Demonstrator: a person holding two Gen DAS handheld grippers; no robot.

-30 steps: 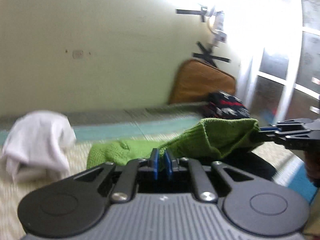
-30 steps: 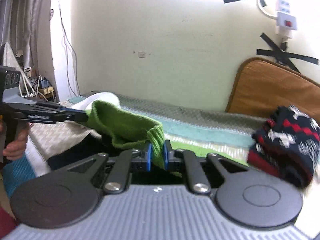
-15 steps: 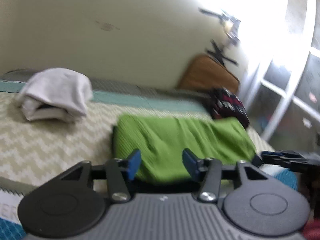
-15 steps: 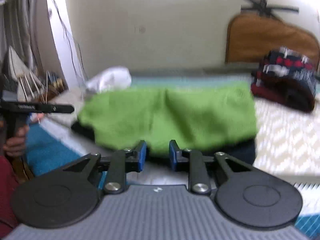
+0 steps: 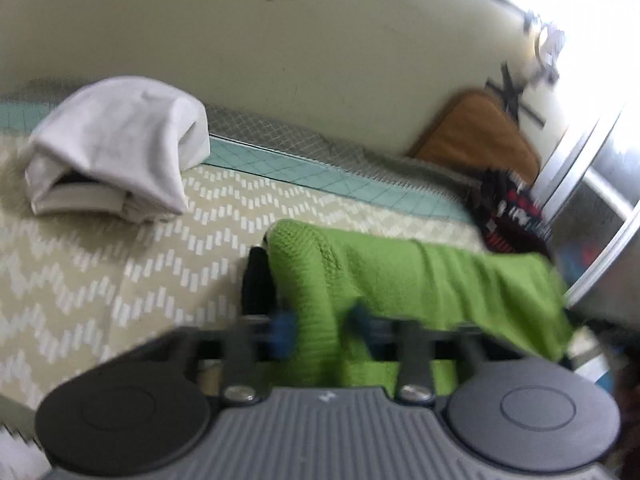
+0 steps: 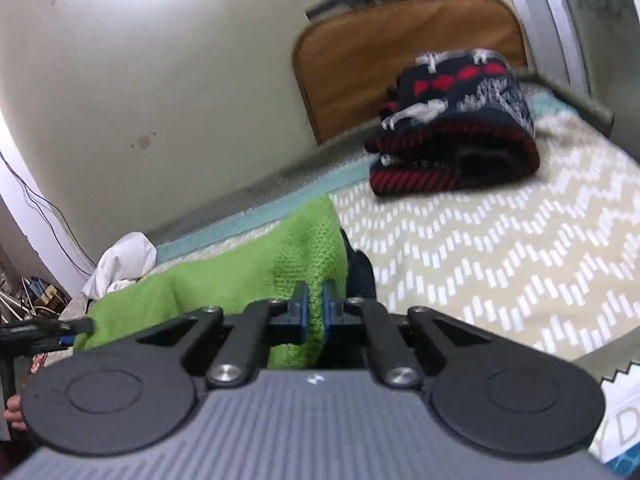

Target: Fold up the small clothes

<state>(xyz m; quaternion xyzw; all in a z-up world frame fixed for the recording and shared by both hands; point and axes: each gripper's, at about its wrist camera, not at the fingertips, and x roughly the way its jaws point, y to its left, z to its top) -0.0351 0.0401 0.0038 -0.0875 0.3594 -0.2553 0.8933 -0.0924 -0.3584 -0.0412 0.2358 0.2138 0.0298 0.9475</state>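
**Inspector:** Report on the green knit garment (image 5: 400, 276). How will it handle?

**Assistant:** Judged soft, light and limp. It is a loose, open knit, so it should drape and sag wherever it is unsupported, and may stretch if pulled hard. It is not fragile and looks unlikely to slip from rubber pads. The best hold is on the near hem, one grip towards each end, so the edge travels as a straight line.

**Inspector:** Where does it lie?

**Assistant:** Spread on the bed (image 6: 500, 248), over a dark garment (image 5: 258, 280) that shows at its edges. A folded white garment (image 5: 116, 144) sits well apart on one side; a folded navy and red knit (image 6: 452, 128) sits well apart on the other, near an orange cushion (image 6: 360, 40).

**Inspector:** The fingers?

**Assistant:** The right gripper (image 6: 313, 312) has just been closing; its blue pads stand close together, clamped on a ridge of green knit at the near edge by the garment's right end. The left gripper (image 5: 320, 330) has likewise just been closing. Its view is blurred, with a thick fold of green between the pads. They look to be pinching it, though the blur makes contact hard to confirm.

**Inspector:** Relative placement?

**Assistant:** Both grips sit on the near edge, the rest of the garment lying ahead of the fingers towards the wall.
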